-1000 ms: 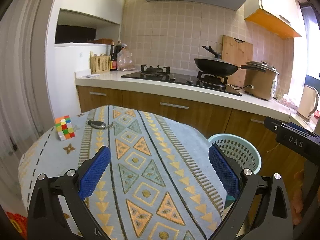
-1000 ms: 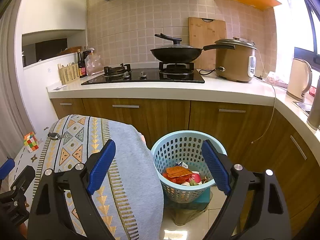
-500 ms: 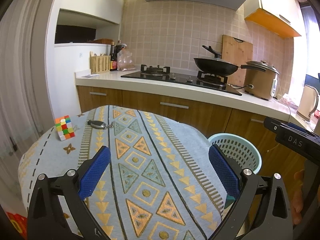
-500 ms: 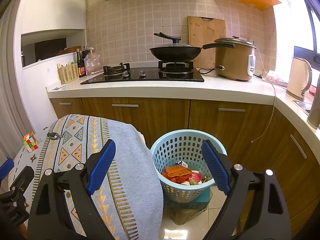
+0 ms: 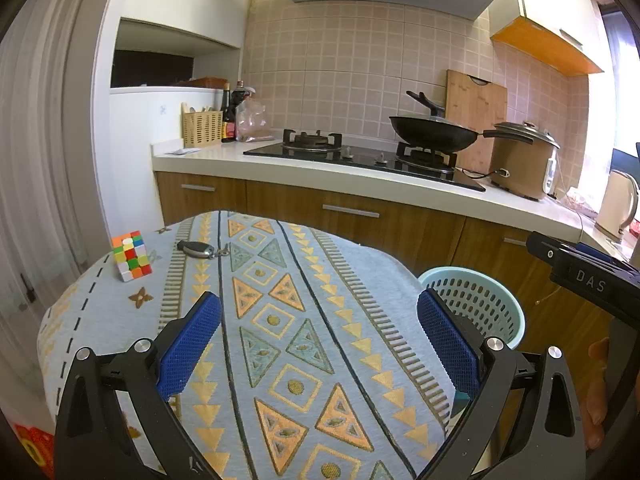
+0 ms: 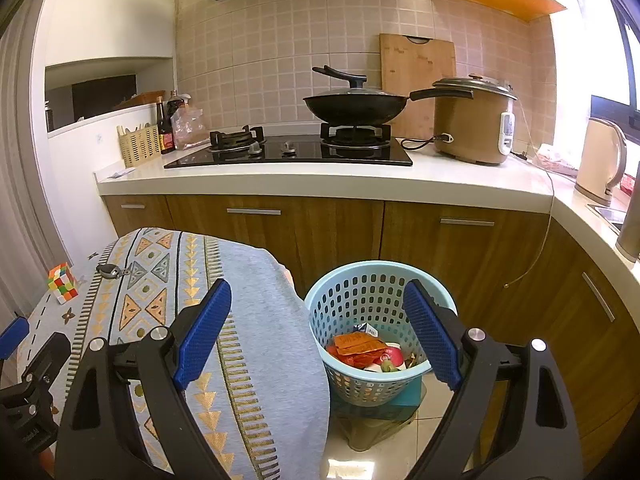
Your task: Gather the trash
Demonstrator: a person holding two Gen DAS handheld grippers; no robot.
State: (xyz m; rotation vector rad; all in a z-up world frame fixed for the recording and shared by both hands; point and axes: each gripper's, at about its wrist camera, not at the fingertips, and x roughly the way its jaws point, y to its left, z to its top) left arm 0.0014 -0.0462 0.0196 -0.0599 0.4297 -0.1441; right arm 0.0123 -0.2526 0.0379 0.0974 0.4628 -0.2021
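Observation:
A light blue perforated basket (image 6: pixel 372 292) stands on the floor right of the table, with orange wrappers and other trash (image 6: pixel 362 350) inside. It also shows in the left wrist view (image 5: pixel 476 300). My right gripper (image 6: pixel 316 330) is open and empty, held above the table's right edge and the basket. My left gripper (image 5: pixel 318 344) is open and empty above the patterned tablecloth (image 5: pixel 280 320). No loose trash shows on the table.
A Rubik's cube (image 5: pixel 131 256) and a car key (image 5: pixel 196 249) lie at the table's far left. Behind are wooden cabinets (image 6: pixel 340 232), a counter with a stove, a wok (image 6: pixel 356 106), a rice cooker (image 6: pixel 474 120) and a kettle (image 6: pixel 600 160).

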